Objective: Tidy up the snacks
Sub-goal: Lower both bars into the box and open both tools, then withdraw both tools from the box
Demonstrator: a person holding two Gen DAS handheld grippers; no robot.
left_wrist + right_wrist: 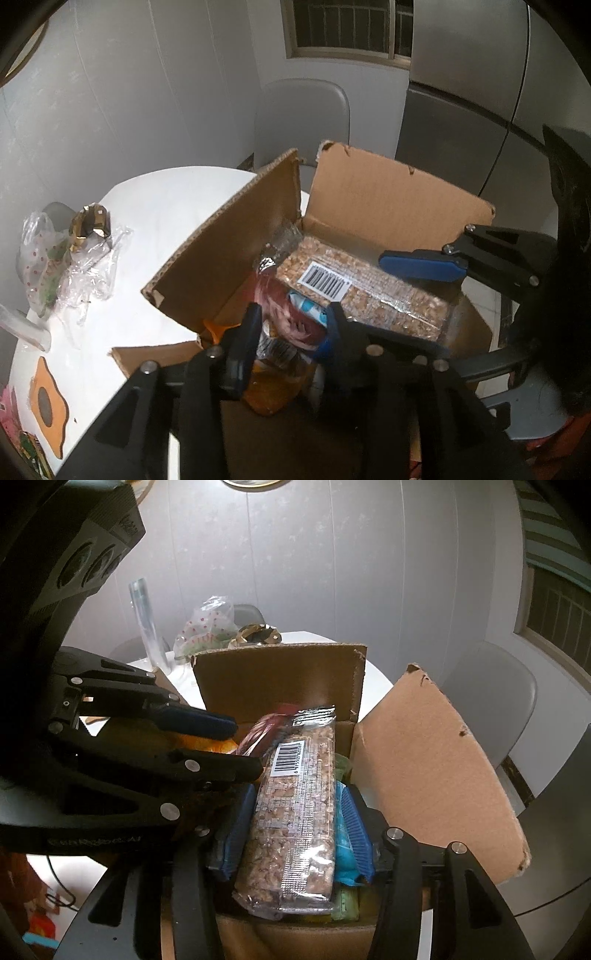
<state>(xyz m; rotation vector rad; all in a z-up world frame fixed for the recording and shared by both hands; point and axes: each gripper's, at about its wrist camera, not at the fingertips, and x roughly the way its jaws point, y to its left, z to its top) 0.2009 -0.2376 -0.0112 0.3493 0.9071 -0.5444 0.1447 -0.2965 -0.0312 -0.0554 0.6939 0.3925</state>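
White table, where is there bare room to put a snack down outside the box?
Bare tabletop lies between the cardboard box flap and the plastic bags. The box interior is crowded: cereal bar pack, other snacks, both tongs.

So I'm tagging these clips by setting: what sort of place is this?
Most likely a home dining corner or kitchen. A round white table holds the cardboard box of snacks, grey moulded chairs stand around it, and a steel refrigerator stands beside a barred window.
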